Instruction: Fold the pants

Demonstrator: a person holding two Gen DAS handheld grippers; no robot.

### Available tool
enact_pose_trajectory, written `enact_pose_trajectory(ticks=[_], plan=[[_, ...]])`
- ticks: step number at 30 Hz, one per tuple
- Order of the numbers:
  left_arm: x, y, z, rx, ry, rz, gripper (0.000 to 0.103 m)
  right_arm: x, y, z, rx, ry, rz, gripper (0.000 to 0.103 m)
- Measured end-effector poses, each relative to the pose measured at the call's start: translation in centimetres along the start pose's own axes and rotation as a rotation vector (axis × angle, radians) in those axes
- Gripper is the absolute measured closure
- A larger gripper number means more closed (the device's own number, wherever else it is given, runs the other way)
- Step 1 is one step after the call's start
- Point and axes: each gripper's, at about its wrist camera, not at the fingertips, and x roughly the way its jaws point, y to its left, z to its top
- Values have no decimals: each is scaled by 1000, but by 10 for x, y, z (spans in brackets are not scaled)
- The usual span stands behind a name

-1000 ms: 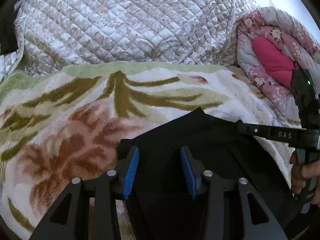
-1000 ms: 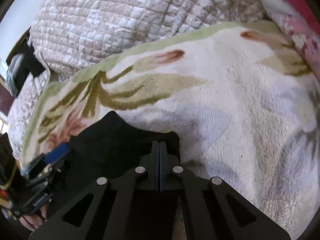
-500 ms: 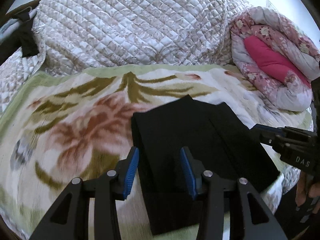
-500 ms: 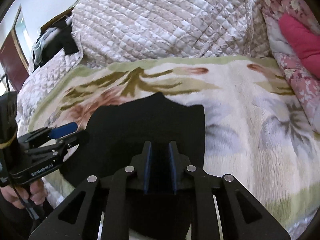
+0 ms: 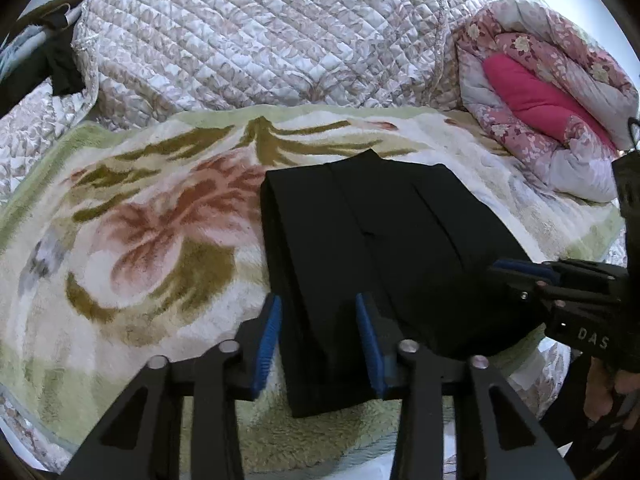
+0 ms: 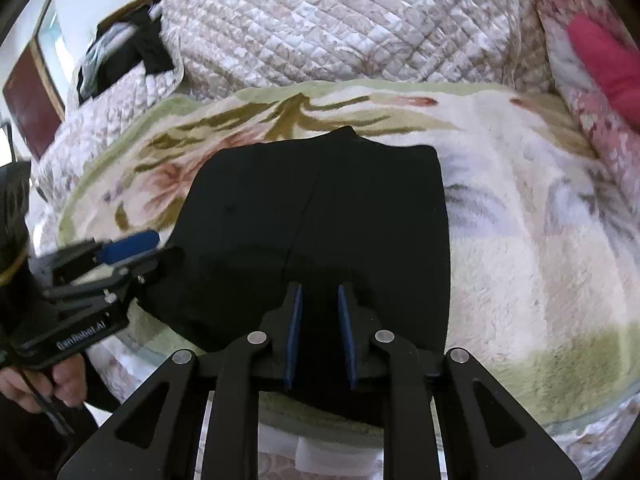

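Black pants (image 5: 380, 240) lie folded in a flat rectangle on a floral fleece blanket (image 5: 160, 240). In the left wrist view my left gripper (image 5: 318, 304) hovers over the pants' near left part. Its blue pads stand apart and are closing, and they press on nothing. In the right wrist view the same pants (image 6: 320, 208) spread out ahead of my right gripper (image 6: 319, 288). Its pads are a narrow gap apart above the near edge, with no cloth pinched. Each gripper also shows in the other's view: the right gripper (image 5: 504, 270) and the left gripper (image 6: 164, 244).
A quilted cream bedspread (image 5: 260, 40) is heaped behind the blanket. A rolled pink floral comforter (image 5: 540, 100) lies at the back right. Dark clothes (image 6: 120, 56) sit at the far left. A hand (image 6: 60, 384) holds the left gripper's handle near the bed's front edge.
Both grippers have drawn back from the pants, so the whole fold now shows. The right gripper went from shut to slightly open. The left pads have come a little closer together.
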Motion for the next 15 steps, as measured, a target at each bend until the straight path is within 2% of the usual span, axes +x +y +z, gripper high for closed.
enact_pose_trajectory(ticks=[5, 10, 12, 14, 15], plan=[[-4, 12, -2, -40, -15, -57, 68, -6, 0, 0, 7, -13, 8, 84], [-14, 28, -4, -113, -23, -170, 68, -17, -3, 0, -9, -61, -39, 84], [-17, 27, -6, -118, -24, -218, 64, -18, -7, 0, 8, -62, -33, 84], [-13, 21, -8, -101, -7, -230, 53, -17, -9, -1, 15, -57, -33, 84], [-10, 18, -9, -96, 5, -231, 53, -16, -10, -1, 17, -56, -31, 84]])
